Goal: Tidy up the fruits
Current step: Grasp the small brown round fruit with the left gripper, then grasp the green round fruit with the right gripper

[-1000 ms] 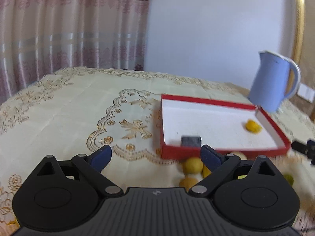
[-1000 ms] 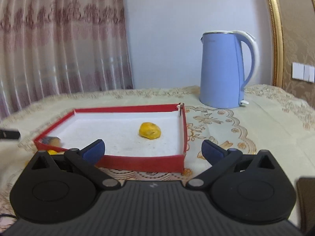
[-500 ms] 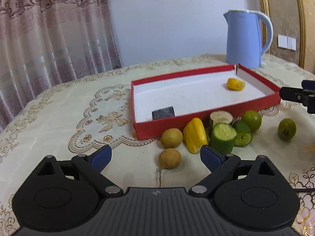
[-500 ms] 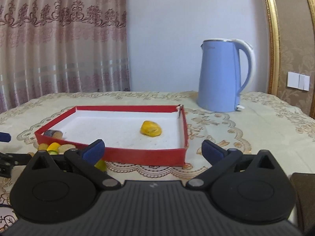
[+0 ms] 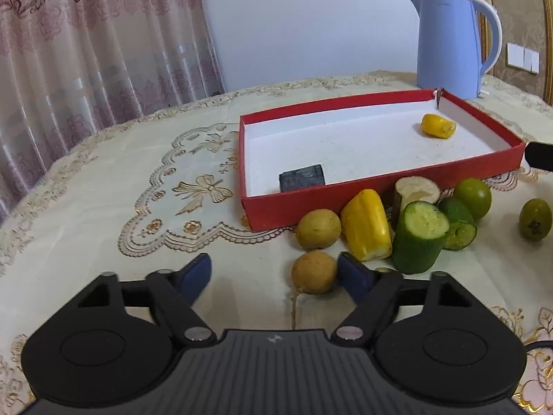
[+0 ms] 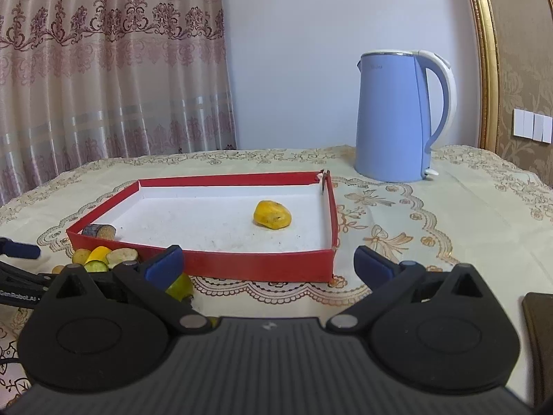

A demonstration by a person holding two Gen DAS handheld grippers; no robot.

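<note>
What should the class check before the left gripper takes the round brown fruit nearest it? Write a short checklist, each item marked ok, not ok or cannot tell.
1. Left gripper jaws have just been closing; the gap is wider than the brown fruit: ok.
2. Fruit centred in the gap: not ok, it sits by the right-hand pad.
3. Pads pressing on the fruit: cannot tell.
4. Neighbours clear of the grasp: ok, the yellow pepper piece and cucumber piece lie beyond the fingertips.
5. Red tray has room: ok, only a yellow piece and a dark block inside.
6. Right gripper out of the way: ok, open with nothing between its jaws.
</note>
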